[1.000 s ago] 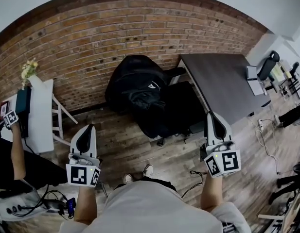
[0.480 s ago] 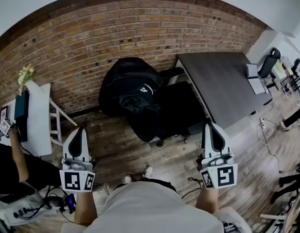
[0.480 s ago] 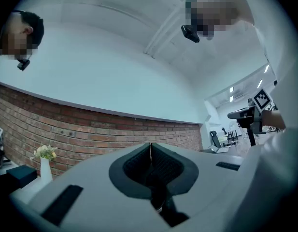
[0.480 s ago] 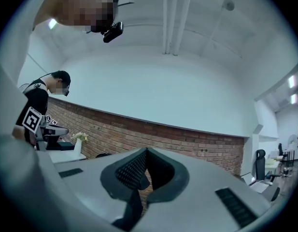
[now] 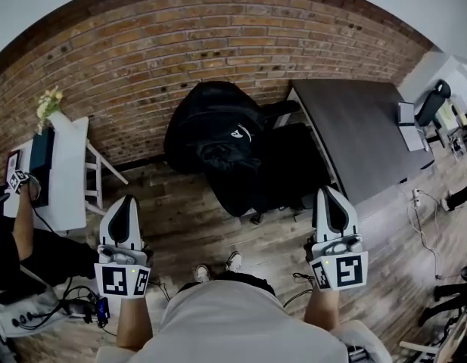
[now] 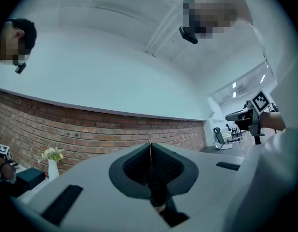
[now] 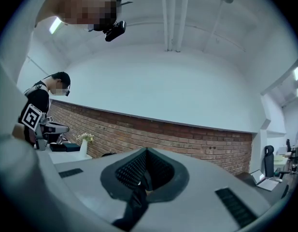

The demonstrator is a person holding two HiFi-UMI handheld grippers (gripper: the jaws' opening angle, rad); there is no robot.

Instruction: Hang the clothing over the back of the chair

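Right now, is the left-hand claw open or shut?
Shut. The left gripper, in its own view, has jaws meeting along one thin line, nothing between them.

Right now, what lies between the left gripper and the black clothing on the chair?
The head view shows only bare wooden floor between left gripper and black clothing.

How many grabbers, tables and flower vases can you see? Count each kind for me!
Grippers: 2, the left gripper and the right gripper
Tables: 2, the dark table and the white table
Flower vases: 1, the flower vase on the white table
Total: 5
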